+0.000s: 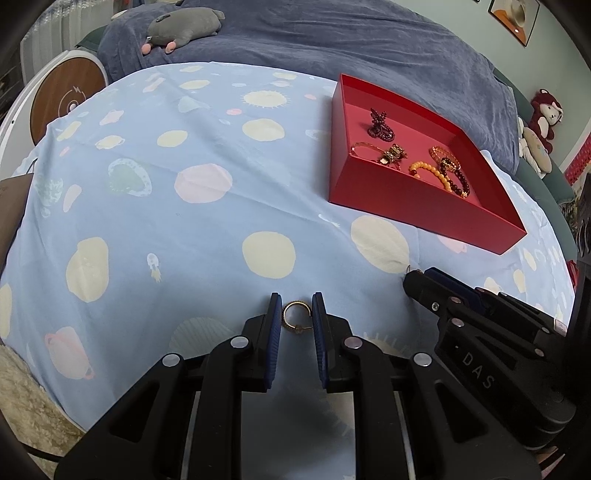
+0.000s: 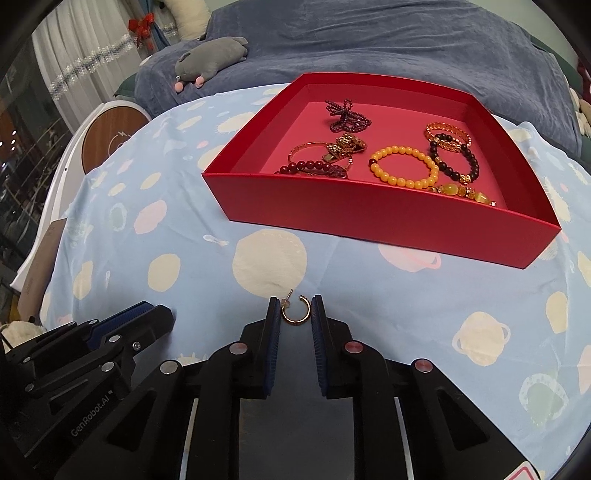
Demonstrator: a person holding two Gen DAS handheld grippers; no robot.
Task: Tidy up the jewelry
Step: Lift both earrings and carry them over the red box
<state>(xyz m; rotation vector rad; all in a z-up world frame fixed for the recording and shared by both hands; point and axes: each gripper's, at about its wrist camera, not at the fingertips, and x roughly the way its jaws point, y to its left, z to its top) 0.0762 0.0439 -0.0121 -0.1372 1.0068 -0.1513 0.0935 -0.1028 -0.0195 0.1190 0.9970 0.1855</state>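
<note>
A red box [image 1: 413, 214] [image 2: 369, 218] sits on the blue planet-print cloth and holds several bracelets, among them a yellow bead bracelet [image 2: 404, 167] and a dark purple bead strand [image 2: 345, 116]. A gold hoop earring [image 1: 294, 318] lies on the cloth between the open fingers of my left gripper [image 1: 296, 306]. A second gold hoop earring [image 2: 295, 311] lies between the open fingers of my right gripper [image 2: 295, 307]. Neither gripper is closed on its earring. The right gripper also shows in the left wrist view [image 1: 424, 280], and the left gripper in the right wrist view [image 2: 144, 314].
The cloth [image 1: 184, 221] covers a bed-like surface. A blue blanket [image 1: 332, 40] with a grey plush toy [image 1: 181, 27] lies behind. A round wood-faced object [image 1: 64, 99] stands at the left. A plush monkey [image 1: 546, 114] sits far right.
</note>
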